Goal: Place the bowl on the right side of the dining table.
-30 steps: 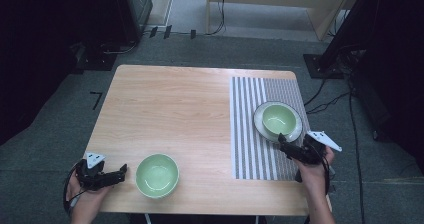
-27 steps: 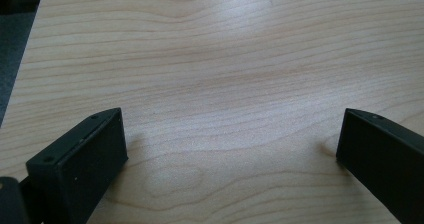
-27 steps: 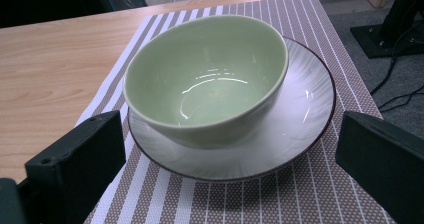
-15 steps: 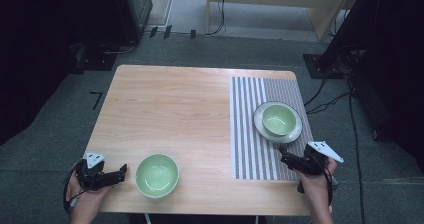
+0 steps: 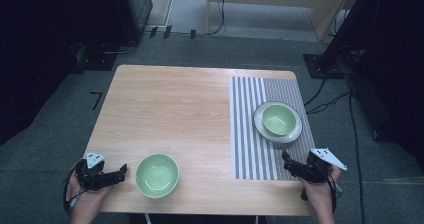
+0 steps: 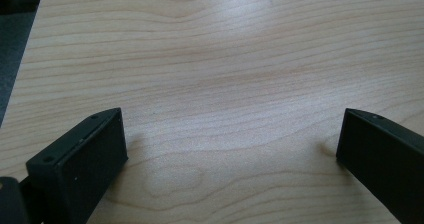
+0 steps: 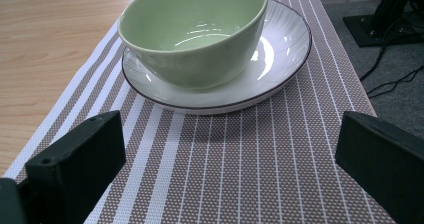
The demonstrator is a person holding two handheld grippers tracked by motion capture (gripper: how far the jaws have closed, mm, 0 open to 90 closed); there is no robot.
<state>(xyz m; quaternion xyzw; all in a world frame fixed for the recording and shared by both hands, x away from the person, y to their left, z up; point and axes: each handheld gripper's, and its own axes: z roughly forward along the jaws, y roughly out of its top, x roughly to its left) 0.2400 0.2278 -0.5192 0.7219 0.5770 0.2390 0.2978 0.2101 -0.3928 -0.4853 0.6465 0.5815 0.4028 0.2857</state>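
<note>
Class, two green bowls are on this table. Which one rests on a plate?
The green bowl on the striped mat, ahead of the right gripper, sits on a white plate. The other green bowl stands directly on the wooden table.

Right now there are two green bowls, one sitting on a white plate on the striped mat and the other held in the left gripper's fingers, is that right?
Not quite. The second green bowl is not held: in the high view it stands on the bare wooden table, beside the left gripper, whose fingers are open and empty. The rest stands: the other green bowl sits on the white plate on the striped mat.
</note>
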